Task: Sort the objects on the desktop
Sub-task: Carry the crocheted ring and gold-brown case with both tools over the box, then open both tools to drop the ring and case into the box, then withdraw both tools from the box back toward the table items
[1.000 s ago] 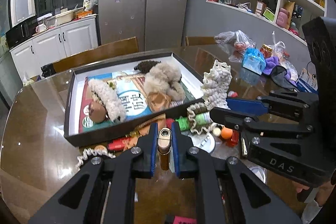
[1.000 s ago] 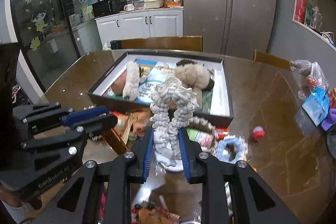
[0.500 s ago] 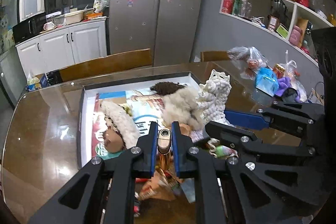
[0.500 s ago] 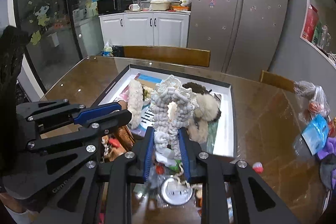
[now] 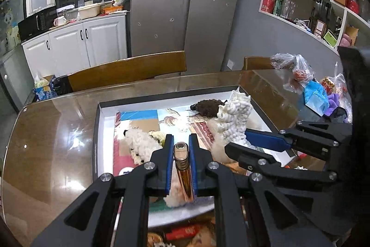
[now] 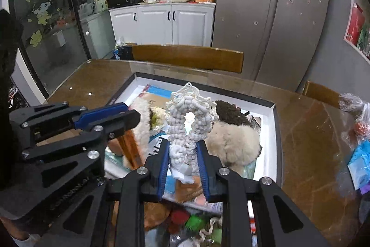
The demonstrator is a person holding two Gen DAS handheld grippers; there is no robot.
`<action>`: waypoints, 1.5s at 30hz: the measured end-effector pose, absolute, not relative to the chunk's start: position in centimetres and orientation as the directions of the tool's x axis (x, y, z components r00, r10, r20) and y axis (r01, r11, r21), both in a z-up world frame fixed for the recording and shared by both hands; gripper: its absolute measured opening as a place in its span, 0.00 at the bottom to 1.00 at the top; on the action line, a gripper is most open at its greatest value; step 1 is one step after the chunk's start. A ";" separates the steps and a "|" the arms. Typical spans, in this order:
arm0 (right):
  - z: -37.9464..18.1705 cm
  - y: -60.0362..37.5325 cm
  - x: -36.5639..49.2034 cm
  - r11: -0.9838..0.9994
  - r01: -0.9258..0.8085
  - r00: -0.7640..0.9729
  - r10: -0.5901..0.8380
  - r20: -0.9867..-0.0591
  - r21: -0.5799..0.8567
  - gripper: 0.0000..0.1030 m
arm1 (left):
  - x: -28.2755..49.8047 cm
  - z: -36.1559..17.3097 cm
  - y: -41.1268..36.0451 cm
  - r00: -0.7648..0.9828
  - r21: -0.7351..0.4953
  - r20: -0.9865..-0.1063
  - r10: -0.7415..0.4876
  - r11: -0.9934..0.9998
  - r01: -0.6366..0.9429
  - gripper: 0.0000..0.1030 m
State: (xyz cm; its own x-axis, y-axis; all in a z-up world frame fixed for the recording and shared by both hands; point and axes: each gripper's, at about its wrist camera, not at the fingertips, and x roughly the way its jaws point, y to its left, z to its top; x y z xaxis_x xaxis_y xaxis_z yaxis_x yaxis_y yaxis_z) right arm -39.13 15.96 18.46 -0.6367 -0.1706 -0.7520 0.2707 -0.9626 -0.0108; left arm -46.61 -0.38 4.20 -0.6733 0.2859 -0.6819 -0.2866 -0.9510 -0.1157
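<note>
My left gripper [image 5: 181, 149] is shut on a slim copper-coloured lighter [image 5: 182, 168] and holds it above the near part of the black-rimmed white tray [image 5: 96, 131]. My right gripper [image 6: 182, 149] is shut on a cream knitted scrunchie [image 6: 189, 117] and holds it upright over the same tray [image 6: 275, 131]; it shows to the right in the left wrist view [image 5: 233, 117]. In the tray lie a white fluffy hair tie [image 5: 141, 142], a dark brown scrunchie [image 6: 229, 111] and a beige fluffy scrunchie [image 6: 233, 145] on a printed sheet. The left gripper [image 6: 129, 117] appears at the left of the right wrist view.
Loose small items [image 6: 185, 221] lie on the brown glass-topped table [image 5: 57, 131] in front of the tray. Plastic bags and a blue packet [image 5: 314, 96] sit at the table's right. Wooden chair backs [image 5: 129, 68] stand behind the table.
Both grippers have moved forward and up from the clutter in front of the tray to above the tray, each still holding its object.
</note>
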 end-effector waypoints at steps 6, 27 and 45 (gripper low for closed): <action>17.0 15.9 -41.3 -0.964 0.267 -0.611 -0.156 -0.776 -0.016 0.24 | -47.5 3.9 0.4 -0.667 -0.105 -0.688 0.286 -0.949 -0.298 0.13; 18.2 16.5 -40.7 -0.969 0.245 -0.646 -0.132 -0.752 -0.040 0.74 | -47.1 5.2 -3.1 -0.695 -0.124 -0.686 0.216 -0.976 -0.182 0.97; 22.4 16.0 -36.2 -0.970 0.233 -0.718 -0.125 -0.684 -0.068 0.77 | -40.7 10.9 -4.0 -0.778 -0.092 -0.605 0.169 -0.986 -0.142 0.98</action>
